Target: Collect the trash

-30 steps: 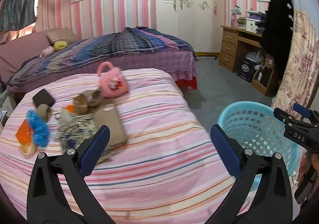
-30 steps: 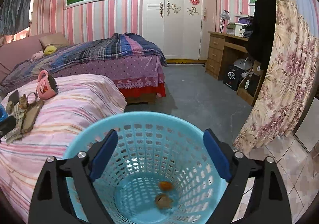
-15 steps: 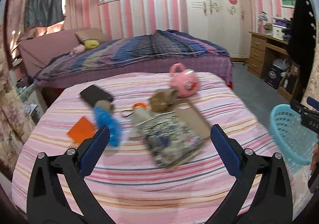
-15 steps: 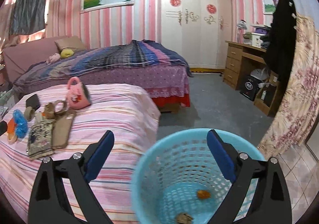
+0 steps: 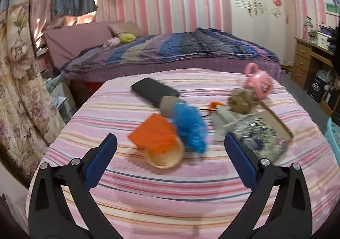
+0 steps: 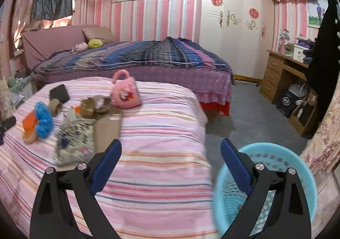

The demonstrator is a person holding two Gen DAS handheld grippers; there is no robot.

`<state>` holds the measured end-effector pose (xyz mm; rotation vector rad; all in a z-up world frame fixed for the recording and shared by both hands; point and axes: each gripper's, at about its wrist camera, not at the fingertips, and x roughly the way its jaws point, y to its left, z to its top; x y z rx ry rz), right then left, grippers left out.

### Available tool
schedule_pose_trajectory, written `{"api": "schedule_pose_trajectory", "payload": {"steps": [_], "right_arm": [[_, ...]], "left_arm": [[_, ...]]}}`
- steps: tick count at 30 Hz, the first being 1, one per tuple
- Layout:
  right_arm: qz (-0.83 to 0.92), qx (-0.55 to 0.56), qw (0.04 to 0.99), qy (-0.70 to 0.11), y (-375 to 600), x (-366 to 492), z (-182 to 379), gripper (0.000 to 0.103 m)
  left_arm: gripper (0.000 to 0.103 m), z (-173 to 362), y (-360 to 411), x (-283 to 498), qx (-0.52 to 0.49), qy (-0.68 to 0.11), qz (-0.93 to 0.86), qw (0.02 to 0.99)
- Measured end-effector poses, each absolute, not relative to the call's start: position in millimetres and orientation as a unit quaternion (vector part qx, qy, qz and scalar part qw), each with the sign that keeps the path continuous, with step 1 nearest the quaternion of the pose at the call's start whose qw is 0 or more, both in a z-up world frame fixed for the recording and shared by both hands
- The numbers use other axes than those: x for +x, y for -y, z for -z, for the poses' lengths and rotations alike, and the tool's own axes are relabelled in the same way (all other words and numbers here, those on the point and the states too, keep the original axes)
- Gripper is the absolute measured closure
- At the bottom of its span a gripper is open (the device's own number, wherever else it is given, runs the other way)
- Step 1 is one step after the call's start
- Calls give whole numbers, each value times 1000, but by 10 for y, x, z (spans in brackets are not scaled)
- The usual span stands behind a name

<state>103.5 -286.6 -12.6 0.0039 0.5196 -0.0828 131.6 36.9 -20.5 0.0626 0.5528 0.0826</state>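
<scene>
- Right now I have the left gripper (image 5: pixel 170 143) spread wide with nothing between its blue pads, aimed at the clutter on the pink striped bedspread (image 5: pixel 170 192).
- My right gripper (image 6: pixel 171 149) is equally wide apart and empty; it hangs over the bedspread's right edge, with the light blue plastic mesh basket (image 6: pixel 284 152) on the floor just beside that edge.
- Nearest my left pads lies a crumpled orange wrapper (image 5: pixel 154 135), touching a shallow tan paper bowl (image 5: pixel 164 157) and a ruffled blue plastic piece (image 5: pixel 190 126).
- Behind them sit a roll of brown tape (image 5: pixel 167 105) and a flat black case (image 5: pixel 153 91), towards the far left corner of the bedspread.
- To the right lie a patterned paper packet (image 5: pixel 261 139), a flat brown cardboard piece (image 5: pixel 274 120) and a pink cartoon handbag (image 5: pixel 258 82); the blur keeps me from sorting the smaller scraps.
- I judge this to be the reach for the next piece of trash, with most of the pile not yet collected.
- Next I would lower the left pads around the orange wrapper, pinch it alone without dragging the bowl, then carry it rightward to the basket.
- The bag and case look like keepsakes, not trash, so I would leave them.
</scene>
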Motion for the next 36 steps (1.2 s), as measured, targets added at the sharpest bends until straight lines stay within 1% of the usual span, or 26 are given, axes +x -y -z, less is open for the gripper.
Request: {"api": "schedule_pose_trajectory", "payload": {"steps": [4,7,10,15,22,31,34,35,36], "right_arm": [[23,9,967,-252,2654,1159,28,11],[17,1,967,-253,2503,1269,33,11],[13,-8,965,-261,2373,1342,138,11],[15,-31,958,-285,2281,1429,348,11],[16,-36,954,-296,2367,1521,424,11],[12,-37,950,-309,2395,1605,515,11],[14,-28,950,-312,2447,1643,541,11],[14,-25,949,-313,2461,1648,543,11],[14,-20,949,-314,2474,1660,549,11]], "left_arm": [[5,194,-634,1410,-1,-284,-51,957],[5,188,-779,1413,-5,-282,-61,957],[5,203,-856,1441,-1,-284,-68,956],[5,335,-975,1528,-2,-310,-75,948],[5,577,-1005,1675,9,-357,-81,930],[6,758,-854,2002,8,-380,-63,923],[10,751,-878,2072,-8,-376,-54,925],[14,735,-890,2085,-14,-373,-48,926],[21,732,-894,2089,-17,-372,-45,927]]}}
